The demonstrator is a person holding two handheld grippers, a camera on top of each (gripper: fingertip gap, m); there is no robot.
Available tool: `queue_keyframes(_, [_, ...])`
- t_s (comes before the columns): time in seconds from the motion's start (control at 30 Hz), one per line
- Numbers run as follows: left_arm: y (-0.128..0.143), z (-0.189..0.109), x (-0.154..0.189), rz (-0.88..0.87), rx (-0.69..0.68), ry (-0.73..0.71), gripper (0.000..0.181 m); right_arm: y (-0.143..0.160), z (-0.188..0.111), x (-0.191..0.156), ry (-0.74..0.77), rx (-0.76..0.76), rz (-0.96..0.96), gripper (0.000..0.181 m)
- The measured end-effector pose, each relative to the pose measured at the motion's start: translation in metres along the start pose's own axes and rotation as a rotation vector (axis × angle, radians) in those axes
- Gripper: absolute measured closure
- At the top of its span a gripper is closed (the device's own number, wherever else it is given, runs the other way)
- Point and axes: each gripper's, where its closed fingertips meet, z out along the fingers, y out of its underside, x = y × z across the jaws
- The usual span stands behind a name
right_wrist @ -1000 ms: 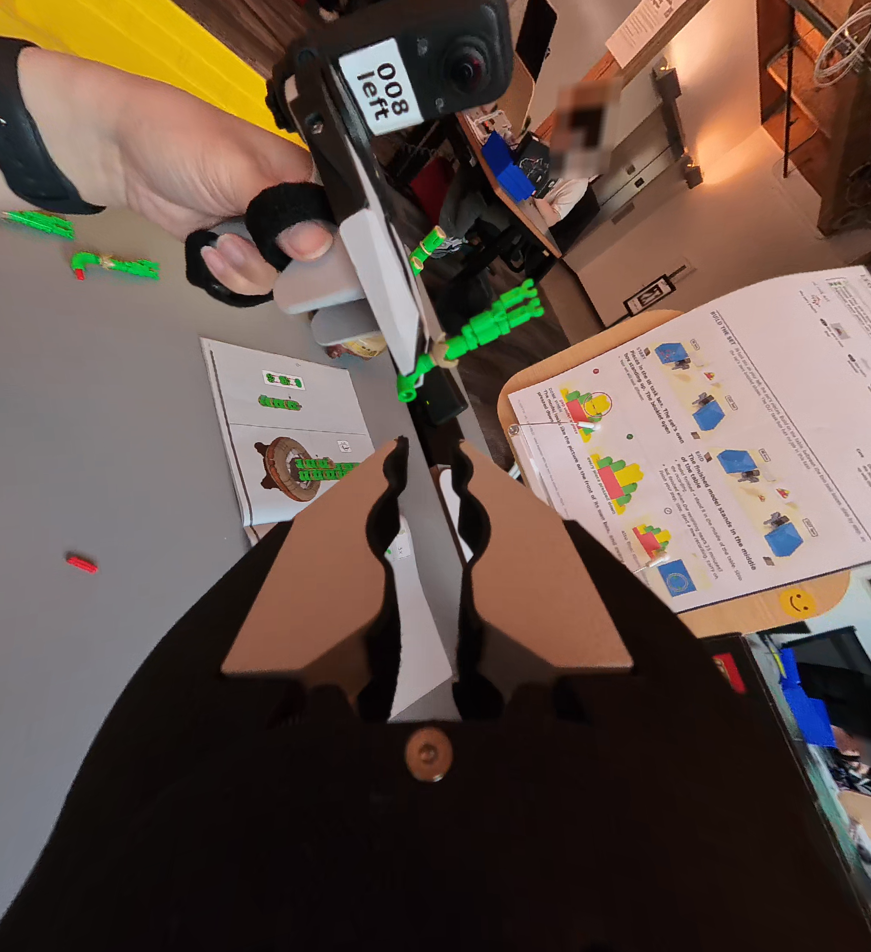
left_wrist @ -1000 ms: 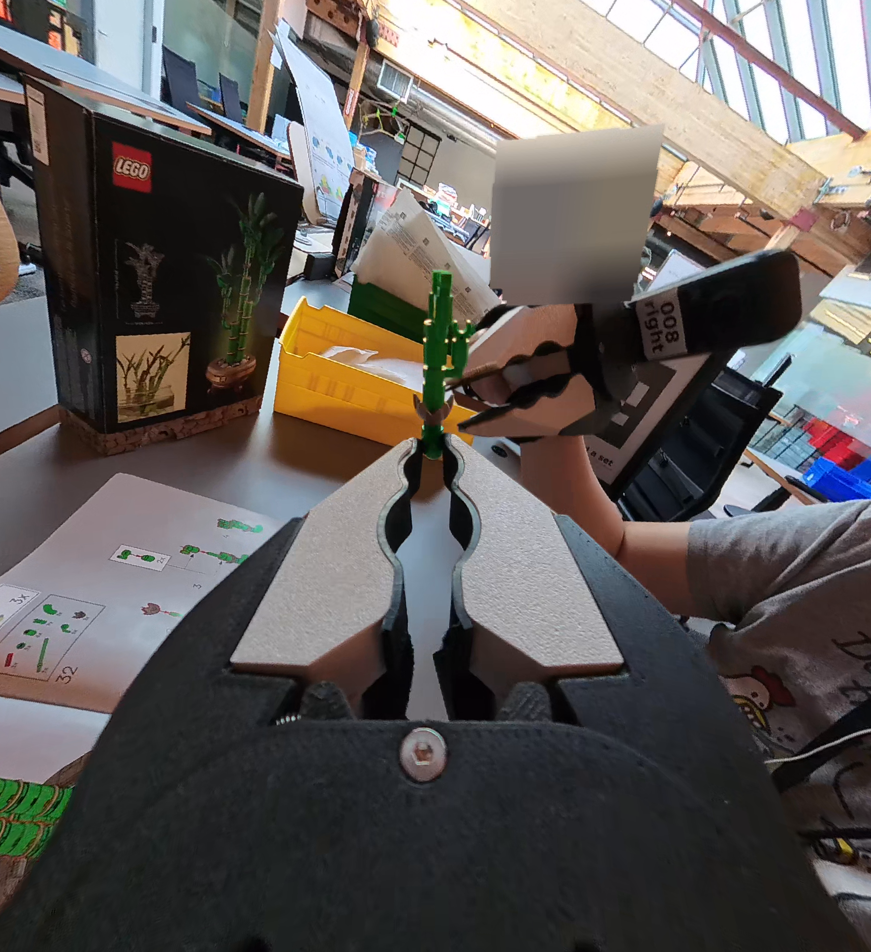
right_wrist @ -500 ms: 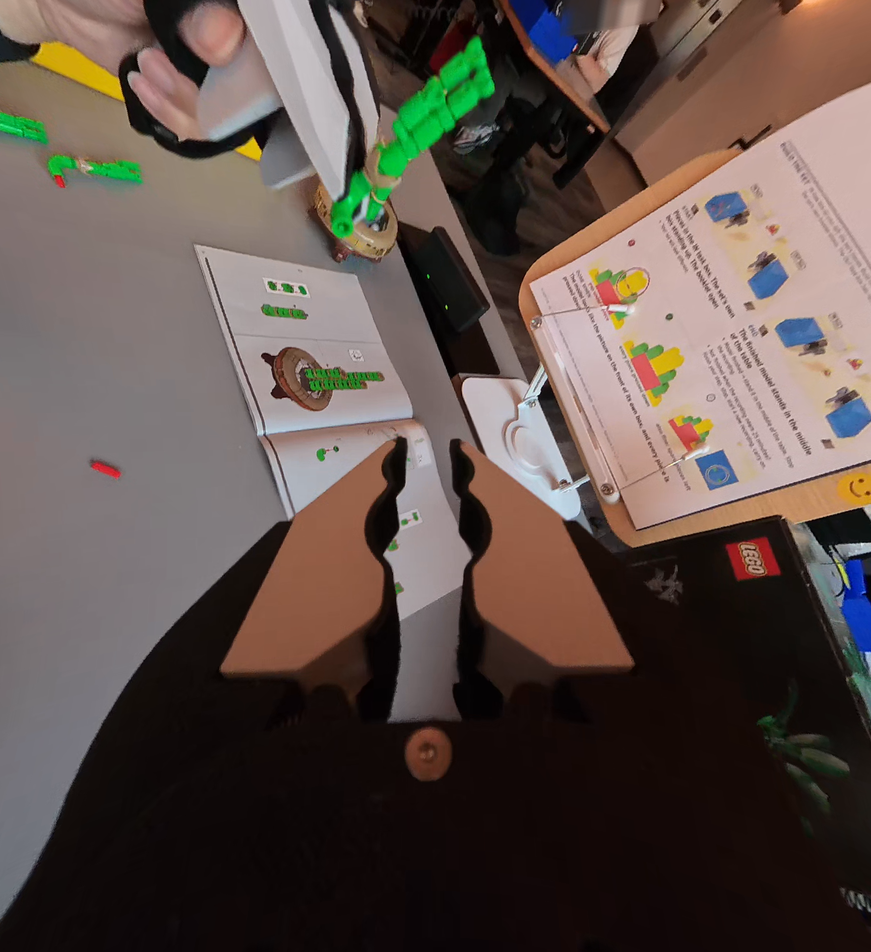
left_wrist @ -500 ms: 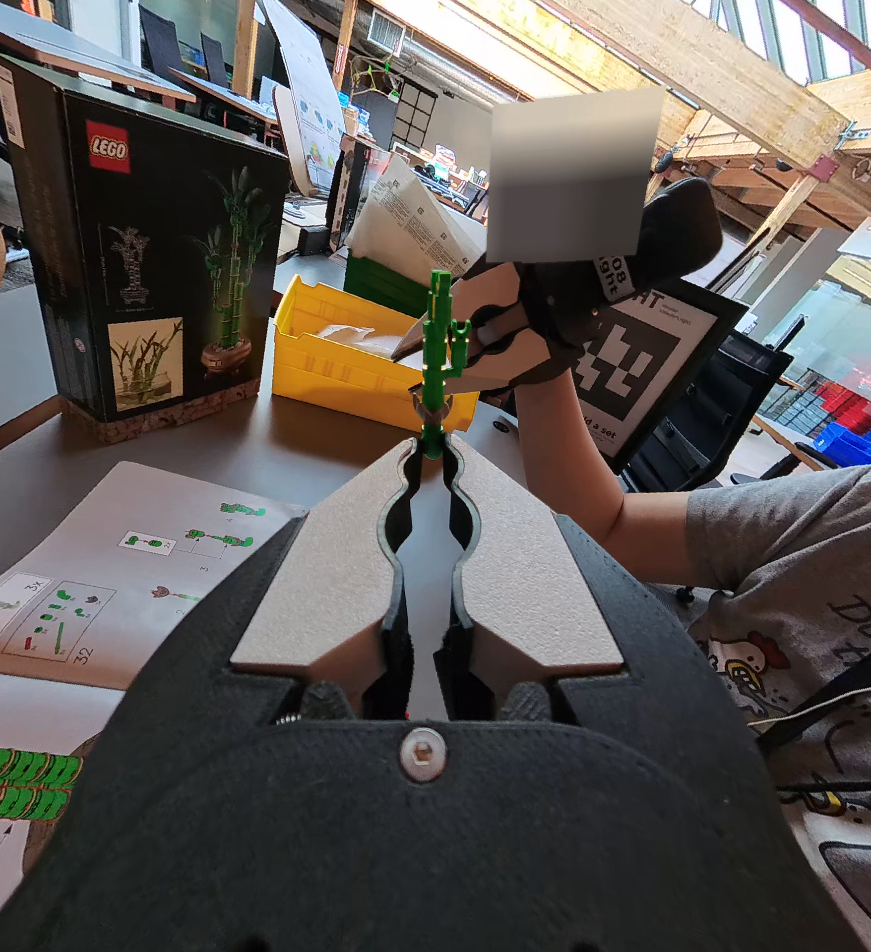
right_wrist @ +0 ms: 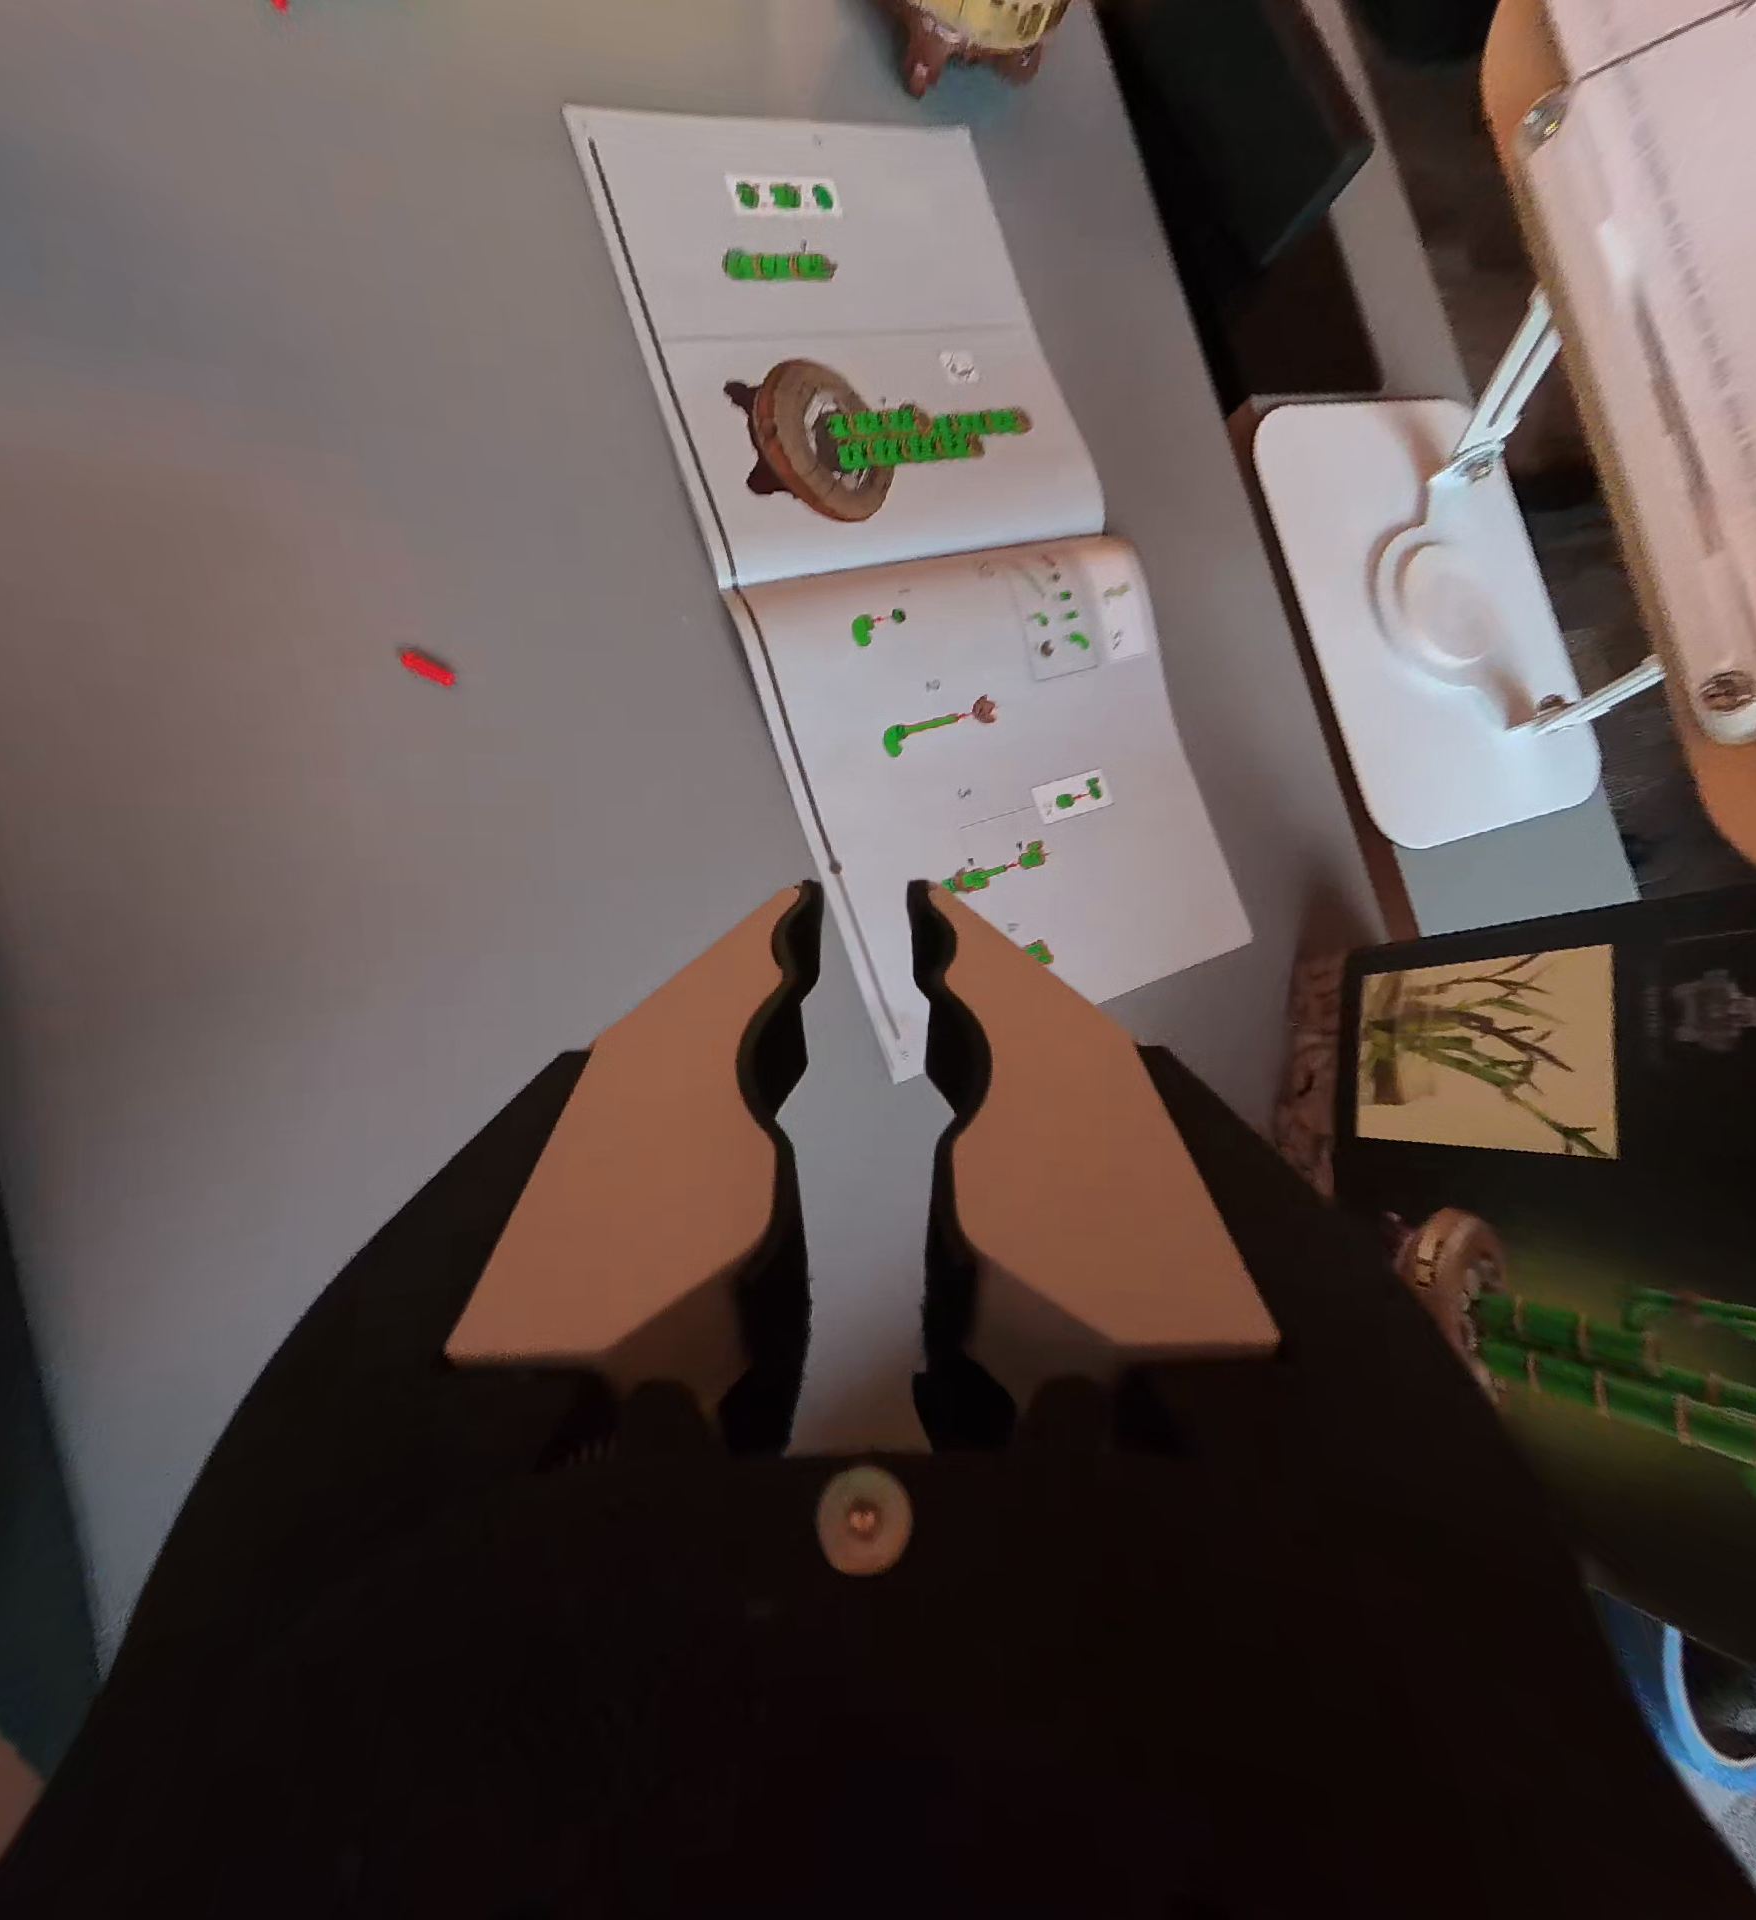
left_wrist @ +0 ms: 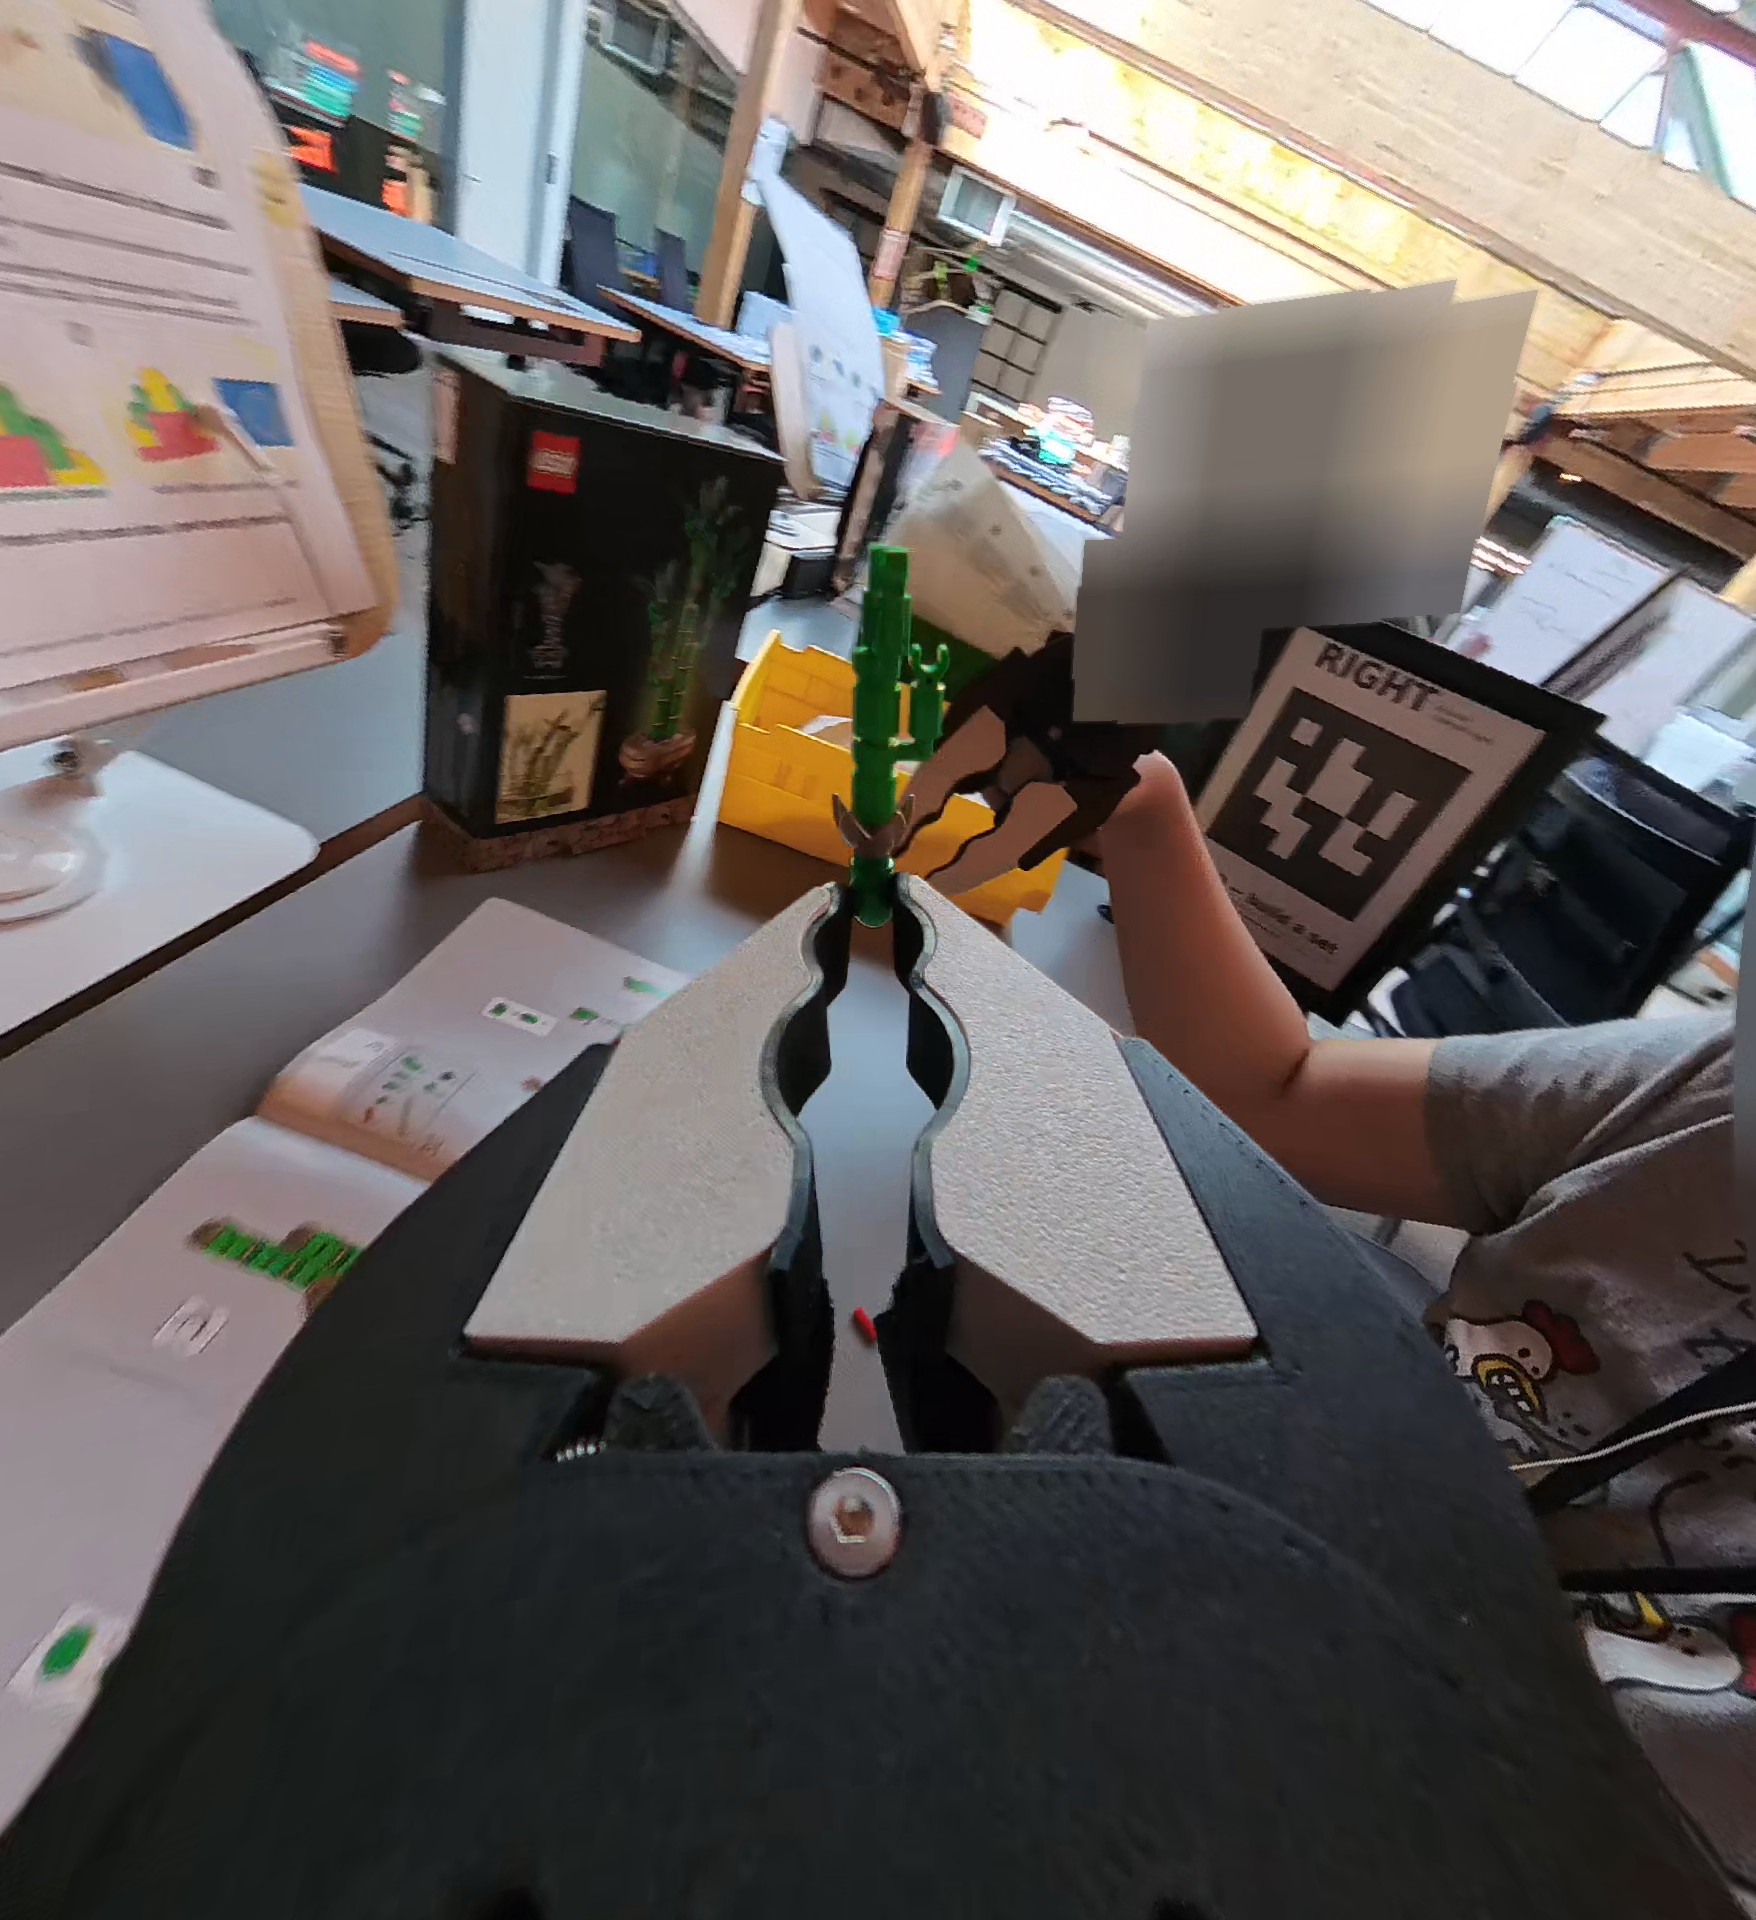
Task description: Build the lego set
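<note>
The green stalk (left_wrist: 882, 727) is standing upright straight ahead of the left gripper (left_wrist: 872, 902), whose tips are pinching only its bottom end, with a small side branch (left_wrist: 924, 698) sticking out to the right of the stem. That thin hold is the likely trouble: a sideways knock could be enough to twist the stalk in the tips or snap a segment off (the grip is reaching only the foot). The right gripper (right_wrist: 861, 896) is carrying nothing, its fingers (right_wrist: 967, 971) slightly spread, pointing down at the grey table (right_wrist: 230, 520) over the open booklet (right_wrist: 853, 343); a loose red pin (right_wrist: 427, 667) is lying ahead and to its left. In the left view, the person's bare forearm (left_wrist: 1206, 966) is reaching in from the right beyond the stalk.
</note>
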Motion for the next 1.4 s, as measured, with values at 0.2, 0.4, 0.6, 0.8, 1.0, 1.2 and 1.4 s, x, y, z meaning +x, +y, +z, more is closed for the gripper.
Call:
queue_keyframes(0.2, [-0.011, -0.066, 0.013, -0.006, -0.002, -0.268, 0.175, 0.004, 0.038, -0.037, -0.235, -0.071, -0.01, 0.166])
queue_keyframes(0.4, [-0.011, -0.077, 0.035, 0.028, -0.02, -0.327, 0.175, -0.009, 0.088, -0.104, -0.562, -0.122, -0.081, 0.179])
queue_keyframes(0.6, [-0.008, -0.055, 0.04, 0.011, -0.047, -0.235, 0.176, -0.012, 0.113, -0.126, -0.62, -0.126, -0.149, 0.174])
queue_keyframes(0.8, [-0.004, -0.029, 0.047, 0.001, -0.083, -0.134, 0.176, -0.009, 0.123, -0.138, -0.652, -0.118, -0.184, 0.172])
queue_keyframes(1.0, [0.006, -0.01, 0.05, -0.016, -0.139, -0.093, 0.176, -0.014, 0.127, -0.141, -0.662, -0.055, -0.194, 0.174])
queue_keyframes(1.2, [0.007, -0.005, 0.052, -0.029, -0.143, -0.061, 0.175, -0.01, 0.131, -0.148, -0.696, -0.064, -0.183, 0.169])
queue_keyframes(1.4, [0.006, -0.007, 0.049, -0.04, -0.131, -0.059, 0.175, -0.005, 0.138, -0.147, -0.68, -0.079, -0.176, 0.174])
